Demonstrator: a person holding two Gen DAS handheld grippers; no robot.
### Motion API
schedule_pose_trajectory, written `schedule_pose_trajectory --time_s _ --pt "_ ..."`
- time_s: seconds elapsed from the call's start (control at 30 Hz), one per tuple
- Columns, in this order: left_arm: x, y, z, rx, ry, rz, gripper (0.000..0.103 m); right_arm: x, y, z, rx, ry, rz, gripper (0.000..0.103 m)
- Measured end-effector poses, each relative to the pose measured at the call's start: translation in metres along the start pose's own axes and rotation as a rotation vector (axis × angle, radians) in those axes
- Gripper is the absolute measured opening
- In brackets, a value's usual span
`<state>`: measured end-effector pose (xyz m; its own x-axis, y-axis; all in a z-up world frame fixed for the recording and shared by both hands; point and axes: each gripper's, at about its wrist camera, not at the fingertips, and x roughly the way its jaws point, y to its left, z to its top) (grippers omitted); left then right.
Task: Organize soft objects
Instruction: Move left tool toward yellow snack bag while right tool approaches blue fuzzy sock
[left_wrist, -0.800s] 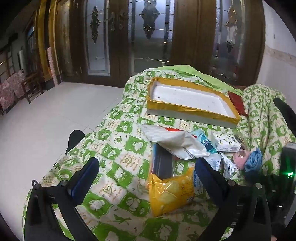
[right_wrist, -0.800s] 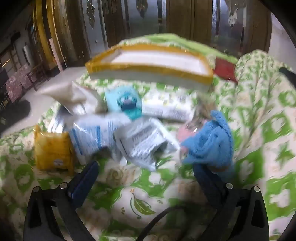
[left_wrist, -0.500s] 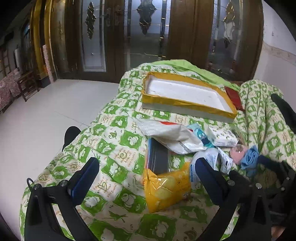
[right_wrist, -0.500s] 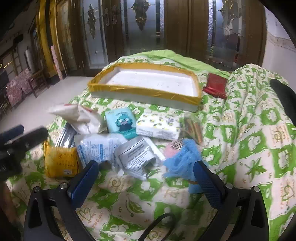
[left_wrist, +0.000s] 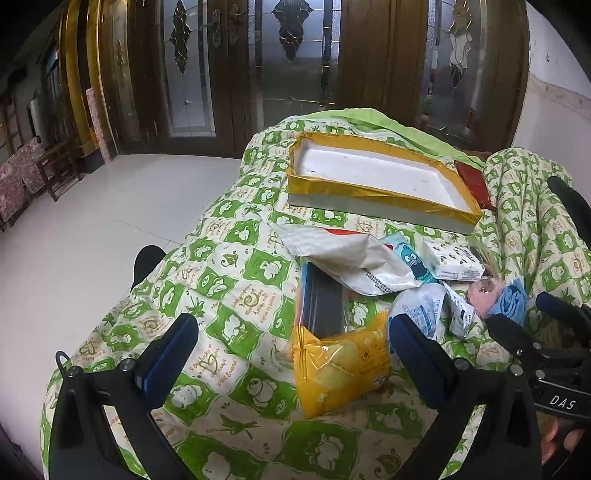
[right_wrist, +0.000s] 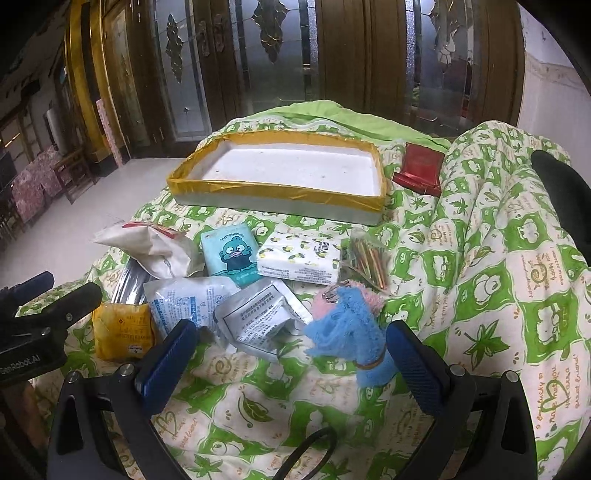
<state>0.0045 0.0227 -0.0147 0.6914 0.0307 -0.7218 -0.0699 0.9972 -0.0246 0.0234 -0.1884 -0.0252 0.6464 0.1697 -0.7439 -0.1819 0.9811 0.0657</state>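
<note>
1. Shallow white foam tray with yellow-taped rim (right_wrist: 280, 192): we find it empty at the far side of the green-and-white patterned quilt (right_wrist: 498, 280), apparently set there as the place for sorted goods.

2. Loose heap, near side of the tray, touching or overlapping:
- yellow crinkly snack packet (left_wrist: 340, 369), nearest the left tool;
- white crumpled plastic bag (left_wrist: 347, 262), lying partly over a dark flat sleeve (left_wrist: 321, 299);
- teal tissue pack with cartoon face (right_wrist: 234, 254);
- white lemon-print tissue pack (right_wrist: 301, 260);
- 2 white printed pouches (right_wrist: 225, 314);
- clear bag of thin coloured sticks (right_wrist: 369, 264);
- blue-and-pink knitted fabric piece (right_wrist: 347, 325), nearest the right tool.

3. Red flat packet (right_wrist: 419, 170): apart from the heap, beside the tray's right end.

4. Left gripper (left_wrist: 291, 362): jaws spread wide, nothing between the pads, tilted down toward the snack packet.

5. Right gripper (right_wrist: 291, 362): jaws likewise spread and empty, tilted down at the knitted piece, which we judge the likely first pick.

We judge that no sorting has been done yet.
</note>
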Motion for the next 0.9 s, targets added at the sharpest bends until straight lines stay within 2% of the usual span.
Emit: schedule_pose_trajectory --time_s 0.53,0.7,0.9 --pt "0.0025 -0.0047 -0.0022 0.015 0.005 -0.006 0.103 0.0012 -0.0027 0.0018 0.017 0.055 0.032 0.103" --pt "0.0027 -0.0048 -0.0018 0.015 0.005 -0.005 0.103 -0.0006 -0.0015 -0.0025 0.005 0.000 0.027 0.103" --pt "0.0028 -0.0046 -0.0015 0.013 0.007 -0.008 0.103 -0.0007 -0.0036 0.0022 0.003 0.009 0.023 0.103"
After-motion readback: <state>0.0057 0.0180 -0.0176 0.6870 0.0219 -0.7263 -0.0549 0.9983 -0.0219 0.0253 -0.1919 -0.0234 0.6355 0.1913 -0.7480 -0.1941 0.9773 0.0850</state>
